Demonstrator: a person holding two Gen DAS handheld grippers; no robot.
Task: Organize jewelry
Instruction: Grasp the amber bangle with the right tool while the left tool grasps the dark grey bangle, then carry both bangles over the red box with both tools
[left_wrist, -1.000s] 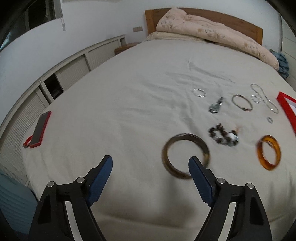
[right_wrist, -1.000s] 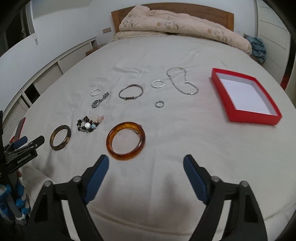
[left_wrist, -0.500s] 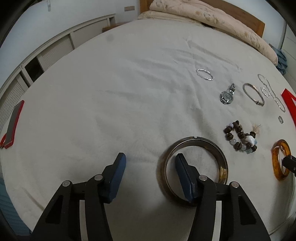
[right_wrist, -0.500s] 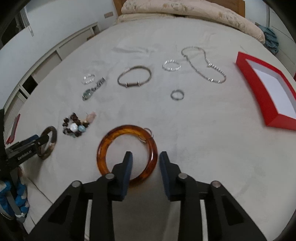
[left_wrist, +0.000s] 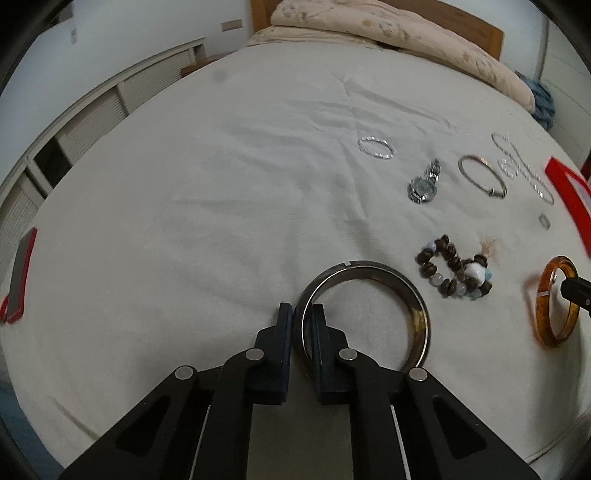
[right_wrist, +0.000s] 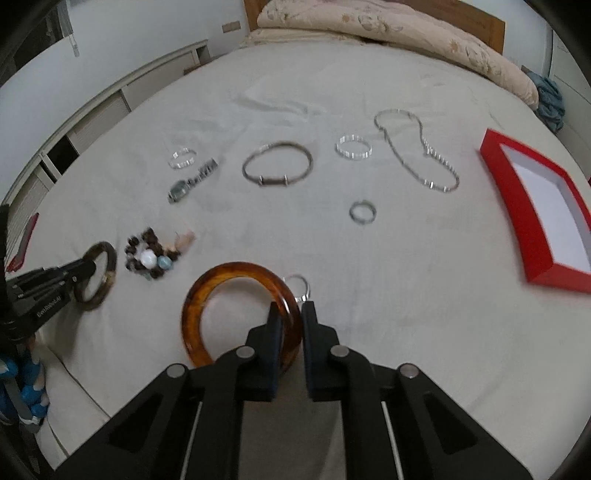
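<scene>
My left gripper (left_wrist: 301, 314) is shut on the near left rim of a dark brown bangle (left_wrist: 417, 317) lying on the white bed. My right gripper (right_wrist: 291, 314) is shut on the right rim of an amber bangle (right_wrist: 207, 291), which also shows in the left wrist view (left_wrist: 543, 306). A beaded bracelet (left_wrist: 454, 271), a watch (left_wrist: 423, 186), silver bracelets (right_wrist: 277, 164), a chain necklace (right_wrist: 417, 155) and a small ring (right_wrist: 363, 212) lie spread on the sheet. An open red box (right_wrist: 524, 206) with a white inside sits at the right.
A folded quilt (right_wrist: 388, 22) and a wooden headboard lie at the far end of the bed. A red-cased phone (left_wrist: 20, 273) lies near the left edge. White cabinets (left_wrist: 92, 118) run along the left wall. A small silver ring (right_wrist: 299, 284) touches the amber bangle.
Both grippers came down and forward and closed: the left on the dark bangle's rim, the right on the amber bangle's rim.
</scene>
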